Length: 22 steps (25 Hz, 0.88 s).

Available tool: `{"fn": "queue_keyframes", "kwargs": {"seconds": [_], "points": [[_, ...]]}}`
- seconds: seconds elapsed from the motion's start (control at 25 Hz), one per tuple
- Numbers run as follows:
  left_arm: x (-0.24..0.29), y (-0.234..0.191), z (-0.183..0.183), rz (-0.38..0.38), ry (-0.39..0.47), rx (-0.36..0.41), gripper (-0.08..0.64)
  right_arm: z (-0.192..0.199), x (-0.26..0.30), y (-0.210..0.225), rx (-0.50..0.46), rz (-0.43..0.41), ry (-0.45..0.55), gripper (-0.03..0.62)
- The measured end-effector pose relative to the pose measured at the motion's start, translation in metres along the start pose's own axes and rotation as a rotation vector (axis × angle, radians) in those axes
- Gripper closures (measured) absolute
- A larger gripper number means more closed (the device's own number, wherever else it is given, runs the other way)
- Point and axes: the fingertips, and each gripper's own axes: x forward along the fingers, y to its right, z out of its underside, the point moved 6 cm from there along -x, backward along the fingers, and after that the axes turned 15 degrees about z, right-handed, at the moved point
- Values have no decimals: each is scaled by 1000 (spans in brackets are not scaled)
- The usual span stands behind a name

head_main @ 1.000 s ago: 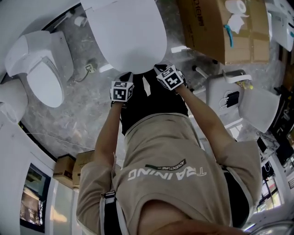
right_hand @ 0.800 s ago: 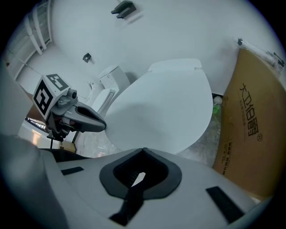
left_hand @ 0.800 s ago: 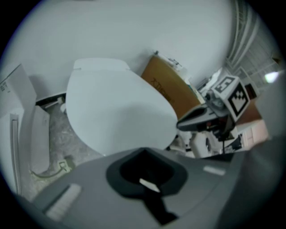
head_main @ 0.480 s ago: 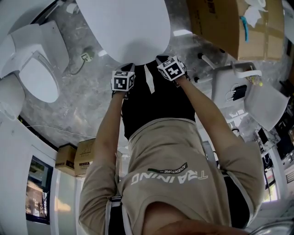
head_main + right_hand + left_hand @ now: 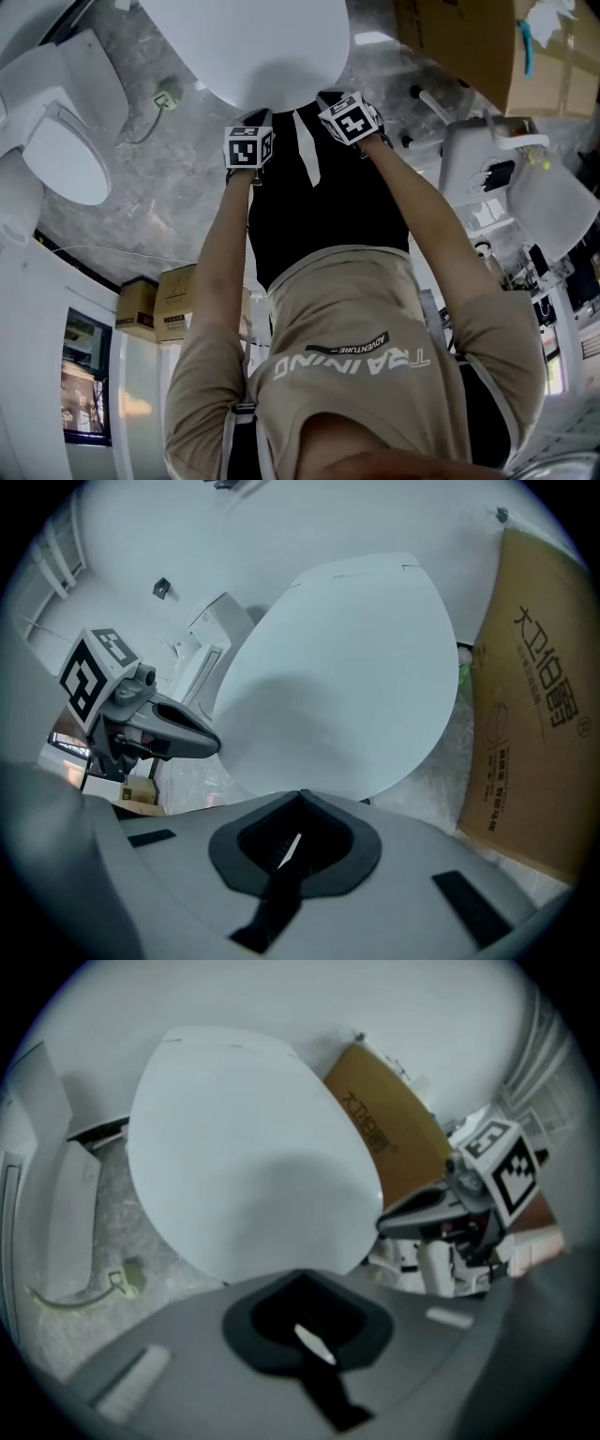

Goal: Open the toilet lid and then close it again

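Left tool (image 5: 253, 120) and right tool (image 5: 330, 99) face toilet lid (image 5: 253, 42).

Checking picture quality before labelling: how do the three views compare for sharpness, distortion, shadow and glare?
Left gripper view: softest, blurred throughout, fisheye-bent with dark corners, a faint shadow on the toilet lid. Right gripper view: crisper, print on the cardboard box readable, same bending. Head view: sharp, with a bright patch, likely glare, on the floor.

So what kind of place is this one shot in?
Likely a storeroom or test area for sanitary ware, not a home bathroom: a second toilet stands near the toilet lid, with a big cardboard box close by.
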Motion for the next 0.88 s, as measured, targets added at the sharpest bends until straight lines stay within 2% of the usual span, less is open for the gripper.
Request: {"fn": "queue_keyframes", "kwargs": {"seconds": [0.88], "points": [[26,-19,5,-23,-38,11,555,6,30,2,-25,-2,-61,578]]}}
